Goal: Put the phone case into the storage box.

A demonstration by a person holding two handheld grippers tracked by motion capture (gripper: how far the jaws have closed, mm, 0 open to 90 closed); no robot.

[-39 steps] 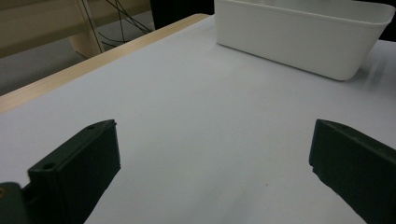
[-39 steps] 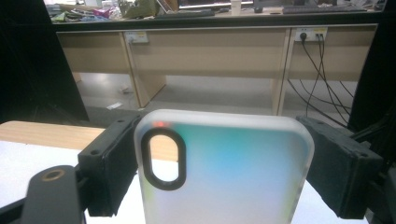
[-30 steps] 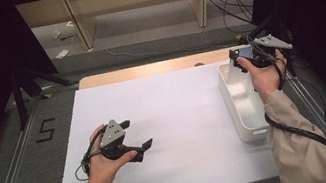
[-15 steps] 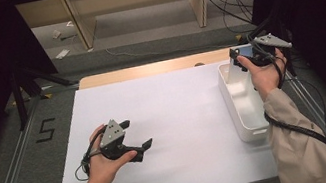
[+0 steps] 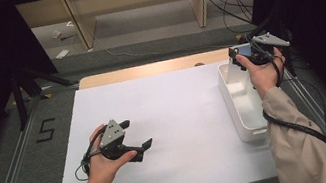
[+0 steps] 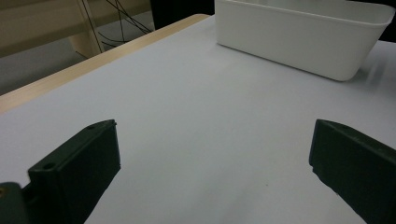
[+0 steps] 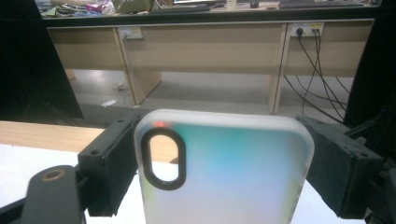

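Nearest the person, the left claw (image 5: pixel 137 134) sits low over the white sheet-covered surface (image 5: pixel 176 119), gripped in the left hand (image 5: pixel 102 160). Its two black jaws stand wide apart, released, with nothing between them; in the left gripper view there is bare white sheet in the gap, and the jaw tips hover just above it without a clear touch.

Farther out and to the right, the long white plastic bin (image 5: pixel 243 102) stands along the surface's right edge; its pale wall (image 6: pixel 299 39) shows beyond the left claw, well apart from it.

At the far end of that bin, the right hand (image 5: pixel 262 74) holds the right claw (image 5: pixel 238 54) up over it. That claw is clenched on a frosted translucent phone case with a black oval camera cutout (image 7: pixel 224 172): the black pads press its two long edges, the case standing upright between them, tinted blue-green. Beyond lie the wooden edge of the surface (image 5: pixel 147 70) and the floor.
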